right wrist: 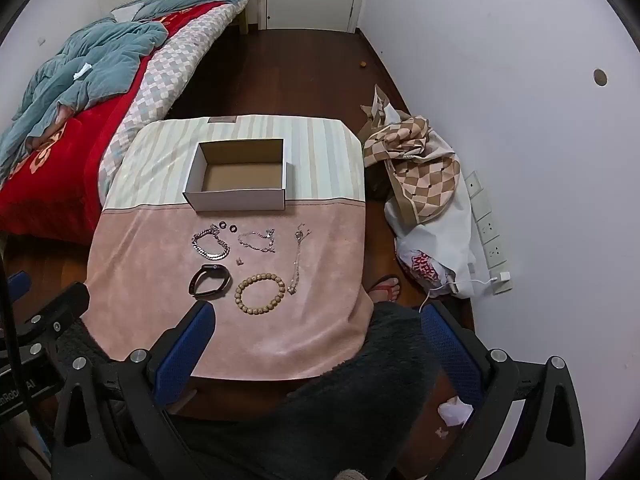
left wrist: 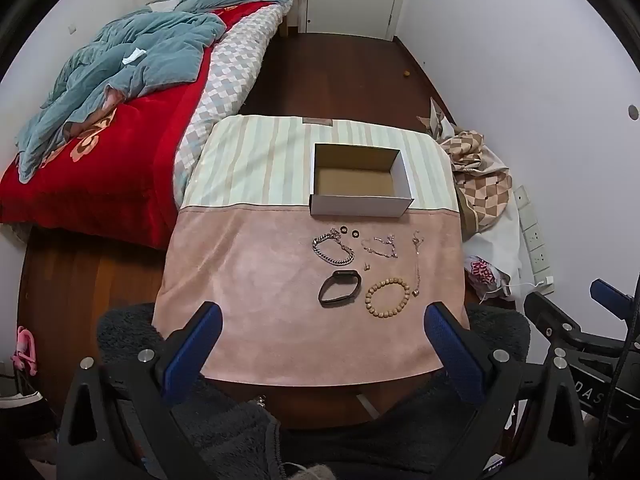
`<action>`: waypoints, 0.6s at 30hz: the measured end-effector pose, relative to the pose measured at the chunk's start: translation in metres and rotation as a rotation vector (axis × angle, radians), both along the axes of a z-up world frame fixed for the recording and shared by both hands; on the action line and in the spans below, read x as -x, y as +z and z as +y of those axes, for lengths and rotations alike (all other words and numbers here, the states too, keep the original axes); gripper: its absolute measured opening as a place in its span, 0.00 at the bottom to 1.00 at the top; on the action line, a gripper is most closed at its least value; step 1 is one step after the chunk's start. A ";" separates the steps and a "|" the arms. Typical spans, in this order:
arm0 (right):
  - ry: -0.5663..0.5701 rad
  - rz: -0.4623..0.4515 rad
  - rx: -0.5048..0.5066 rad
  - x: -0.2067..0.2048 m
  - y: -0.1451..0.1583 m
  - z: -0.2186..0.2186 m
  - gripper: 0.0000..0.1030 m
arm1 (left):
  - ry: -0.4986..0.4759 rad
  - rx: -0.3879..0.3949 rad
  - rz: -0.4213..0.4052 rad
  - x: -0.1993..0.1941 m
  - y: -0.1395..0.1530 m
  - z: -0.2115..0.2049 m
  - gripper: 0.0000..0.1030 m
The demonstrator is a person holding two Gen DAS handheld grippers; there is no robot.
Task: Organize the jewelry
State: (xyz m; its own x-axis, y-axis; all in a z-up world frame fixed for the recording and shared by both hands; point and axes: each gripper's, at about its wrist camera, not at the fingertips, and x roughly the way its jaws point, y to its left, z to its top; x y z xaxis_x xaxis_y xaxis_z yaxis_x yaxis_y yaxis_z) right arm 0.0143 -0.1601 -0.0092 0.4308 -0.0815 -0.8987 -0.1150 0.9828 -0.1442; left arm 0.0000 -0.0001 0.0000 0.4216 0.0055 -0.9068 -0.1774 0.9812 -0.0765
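Note:
An open empty cardboard box [left wrist: 360, 178] [right wrist: 240, 180] stands at the back of a small cloth-covered table [left wrist: 260, 300] [right wrist: 152, 280]. In front of it lie a silver chain bracelet [left wrist: 333, 249] [right wrist: 211, 245], two small black rings [left wrist: 349, 233] [right wrist: 228, 226], a thin chain bracelet [left wrist: 380, 247] [right wrist: 258, 241], a thin necklace [left wrist: 417, 264] [right wrist: 298, 258], a black wristband [left wrist: 340, 291] [right wrist: 210, 279] and a wooden bead bracelet [left wrist: 387, 297] [right wrist: 260, 293]. My left gripper [left wrist: 322, 312] and right gripper [right wrist: 316, 312] are both open and empty, held near the table's front edge, well short of the jewelry.
A bed with a red blanket and blue quilt [left wrist: 100, 100] [right wrist: 60, 80] is to the left. Checkered cloth and bags [left wrist: 480, 176] [right wrist: 424, 176] lie on the floor to the right by the wall. My dark fuzzy clothing [left wrist: 240, 420] [right wrist: 360, 380] is below the grippers.

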 end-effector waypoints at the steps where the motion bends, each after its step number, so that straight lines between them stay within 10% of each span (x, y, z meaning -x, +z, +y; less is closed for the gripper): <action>1: -0.001 -0.008 0.003 0.000 0.000 0.000 1.00 | 0.000 0.000 0.002 0.000 0.000 0.000 1.00; 18: -0.009 -0.011 0.003 0.002 0.003 -0.003 1.00 | -0.002 -0.008 0.008 -0.005 0.001 0.004 1.00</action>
